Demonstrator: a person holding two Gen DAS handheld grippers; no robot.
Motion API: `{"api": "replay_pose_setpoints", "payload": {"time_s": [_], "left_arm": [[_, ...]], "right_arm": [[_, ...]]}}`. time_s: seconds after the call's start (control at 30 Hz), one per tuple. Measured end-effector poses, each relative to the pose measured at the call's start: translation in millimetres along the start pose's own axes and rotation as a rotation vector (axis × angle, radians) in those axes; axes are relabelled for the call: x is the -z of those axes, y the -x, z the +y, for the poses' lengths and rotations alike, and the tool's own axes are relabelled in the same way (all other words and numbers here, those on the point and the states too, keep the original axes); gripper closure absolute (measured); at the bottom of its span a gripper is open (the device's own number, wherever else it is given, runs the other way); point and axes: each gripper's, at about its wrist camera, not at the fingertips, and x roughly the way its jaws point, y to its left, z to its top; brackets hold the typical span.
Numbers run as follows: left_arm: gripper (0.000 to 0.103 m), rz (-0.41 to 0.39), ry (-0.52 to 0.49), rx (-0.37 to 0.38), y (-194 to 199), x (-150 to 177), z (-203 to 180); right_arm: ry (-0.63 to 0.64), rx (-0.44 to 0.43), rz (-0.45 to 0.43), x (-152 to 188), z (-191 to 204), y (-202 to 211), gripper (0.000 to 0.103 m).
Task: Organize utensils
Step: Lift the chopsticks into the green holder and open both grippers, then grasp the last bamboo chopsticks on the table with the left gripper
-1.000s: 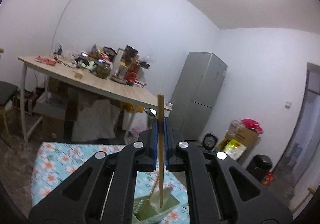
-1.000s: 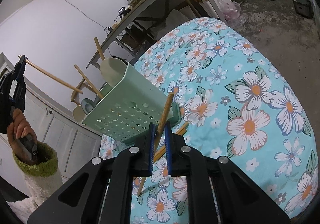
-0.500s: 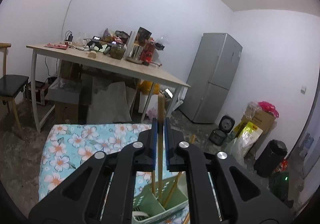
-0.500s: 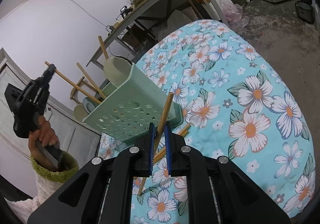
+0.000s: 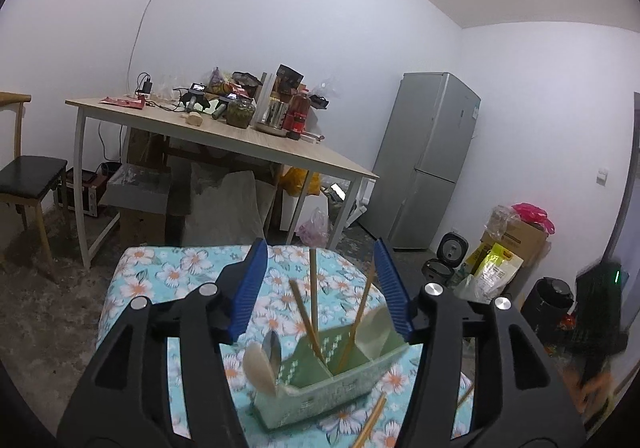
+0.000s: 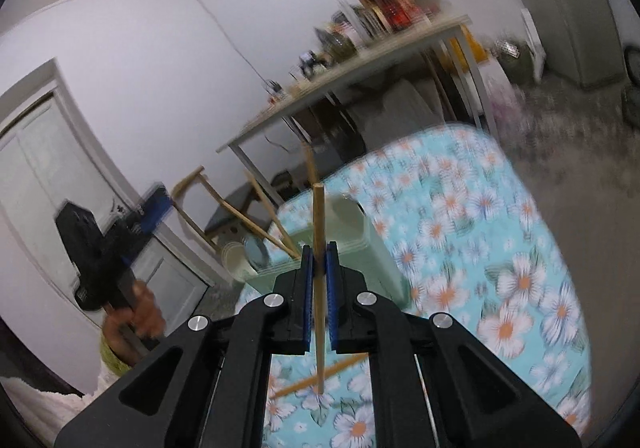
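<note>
right gripper (image 6: 319, 268) pinches chopstick (image 6: 319, 288) upright; left gripper (image 5: 320, 288) opening, empty.

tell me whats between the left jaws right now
Nothing is gripped: in the left wrist view the left gripper has jaws opening, with only the chopsticks standing in the green utensil holder seen through the gap.

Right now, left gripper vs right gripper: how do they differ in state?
The left gripper has its jaws apart and opening, with nothing pressed between them; the right gripper is shut on a wooden chopstick. The left gripper hangs over the green utensil caddy, where chopsticks already stand; the right gripper holds its chopstick upright, clear of the floral cloth. Both are black with blue pads.
</note>
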Motion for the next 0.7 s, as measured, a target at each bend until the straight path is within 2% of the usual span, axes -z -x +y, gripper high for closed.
{"api": "replay_pose_setpoints", "payload": {"time_s": [0.13,0.4,0.57,0.7], "left_arm": [[0.046,0.027,0.01,0.01,19,24,4],[0.039,0.162,-0.02,-0.002,27,89,9],[0.037,0.246,-0.021,-0.018,22,123,15],[0.036,0.28,-0.031,-0.026,21,140,19]], "right_arm": [[0.082,-0.028,-0.072,-26,28,15,0.096],[0.177,-0.057,-0.177,-73,69,16,0.096],[0.209,-0.035,-0.199,-91,81,-10,0.096],[0.235,0.01,-0.175,-95,84,-42,0.096]]}}
